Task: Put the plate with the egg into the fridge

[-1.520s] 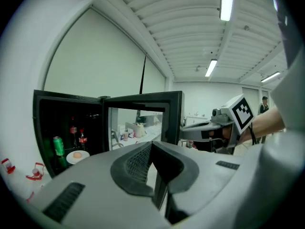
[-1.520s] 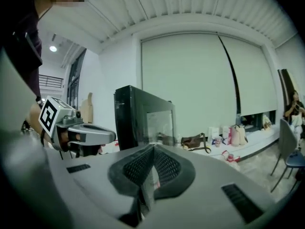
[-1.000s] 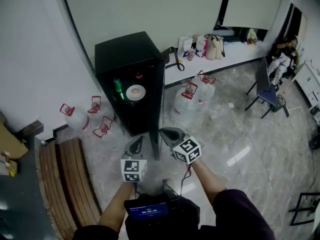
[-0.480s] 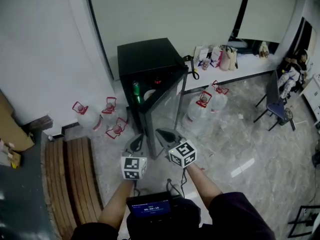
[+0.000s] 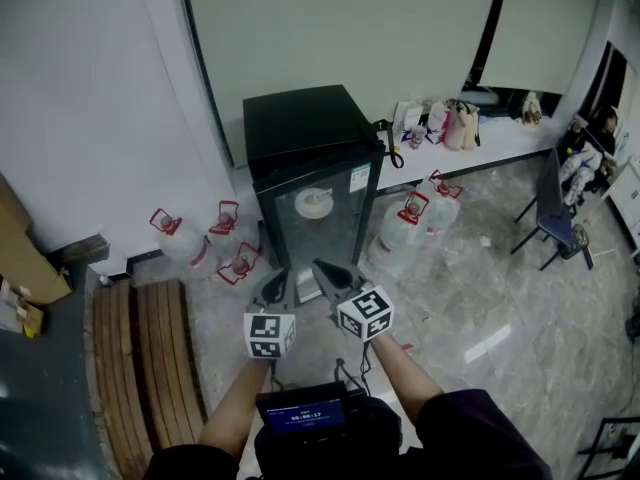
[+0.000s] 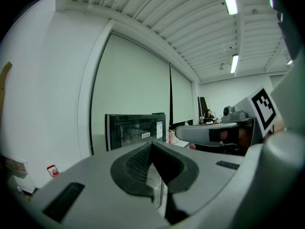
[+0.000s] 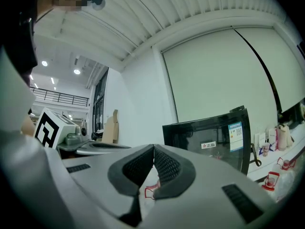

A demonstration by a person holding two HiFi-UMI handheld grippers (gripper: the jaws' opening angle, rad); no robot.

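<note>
A head view looks steeply down on a small black fridge [image 5: 305, 158] that stands against a pale wall. Its glass door [image 5: 335, 243] appears shut. Through the glass, the white plate [image 5: 314, 202] sits on an upper shelf inside (the egg on it is too small to make out for certain).

Just in front of the door, the person holds the left tongs [image 5: 279, 280] and the right tongs [image 5: 325, 268] side by side. Both are clenched, their ribbed pads pressed together with nothing between them, as each gripper view confirms [image 6: 152, 144] [image 7: 154, 148].

The plate looks to be in place already, so what is left seems to be checking that the door is flush all round and drawing clear. This is best done with the tongs kept clenched and level and pulled straight back, so that neither tip catches the glass or nudges the door open.

Room is tight at the sides. Water jugs with red handles crowd the fridge's left [image 5: 200, 238] and right [image 5: 410, 218]. A slatted wooden bench [image 5: 140, 368] lies lower left. A white counter [image 5: 500, 140] with bags runs along the back wall, with a chair [image 5: 555, 218] beyond. The marble floor [image 5: 480, 308] to the right is the freest way out.
</note>
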